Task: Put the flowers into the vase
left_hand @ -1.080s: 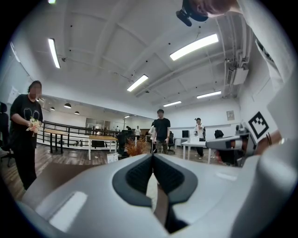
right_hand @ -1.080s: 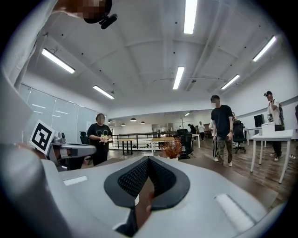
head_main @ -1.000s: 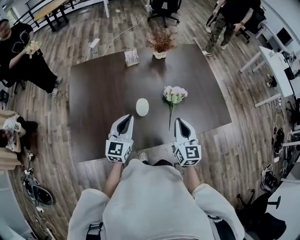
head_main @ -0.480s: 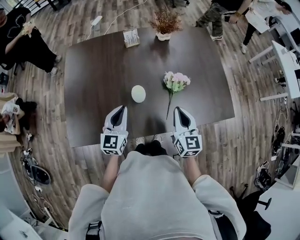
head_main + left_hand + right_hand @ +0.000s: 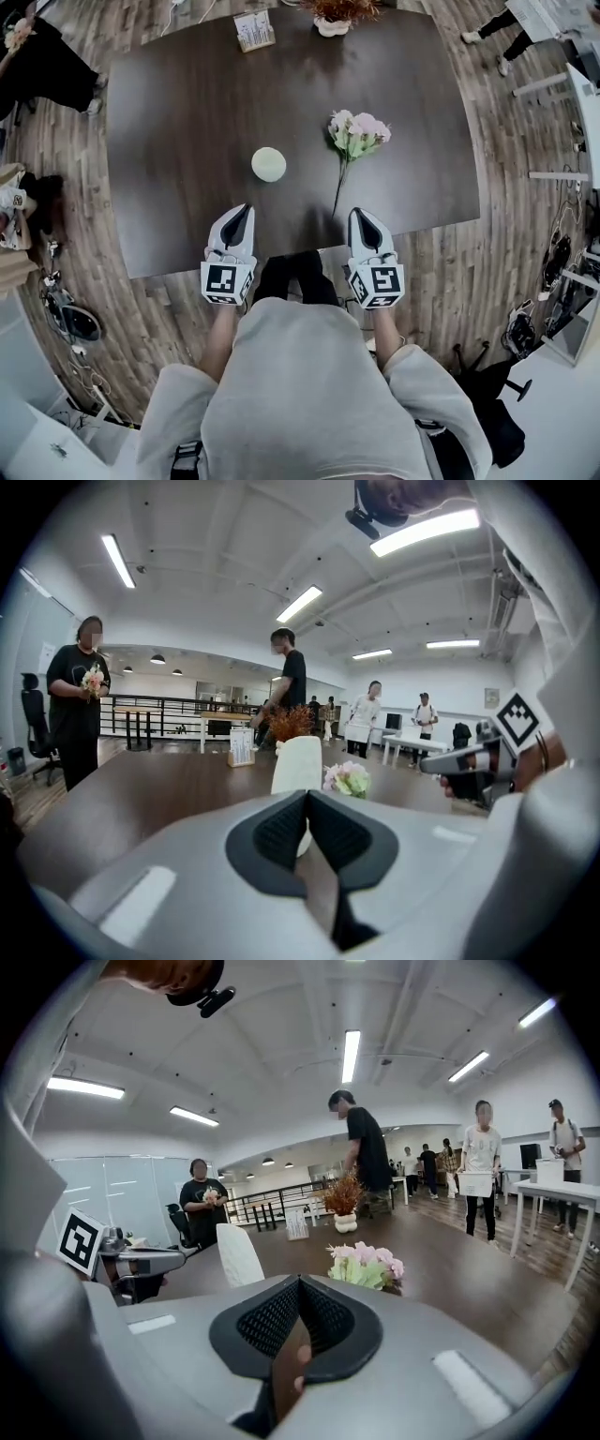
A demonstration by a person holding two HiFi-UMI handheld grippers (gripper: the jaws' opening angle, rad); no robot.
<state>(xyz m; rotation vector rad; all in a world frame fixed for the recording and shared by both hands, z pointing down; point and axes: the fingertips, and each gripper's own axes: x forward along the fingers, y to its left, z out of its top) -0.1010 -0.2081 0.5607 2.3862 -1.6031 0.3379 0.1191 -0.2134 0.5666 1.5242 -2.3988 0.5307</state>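
Dark brown tabletop [image 5: 187, 112] on grey wood-plank floor [image 5: 492, 272], white desks [image 5: 553, 1187] aside, strip lights [image 5: 349, 1054] across white ceiling [image 5: 272, 1016].

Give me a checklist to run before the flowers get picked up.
1. Nothing held: left tongs and right tongs are both shut and empty. Ok.
2. Jaws apart for a grasp: both pairs are together. Not ok.
3. Flowers free: lying flat on the table, touching nothing else, stem end toward the right tongs. Ok.
4. Vase upright: standing alone, left of the flowers. Ok.
5. Vase mouth clear: its inside does not show. Cannot tell.
6. Way from flowers to vase: bare tabletop between them. Ok.
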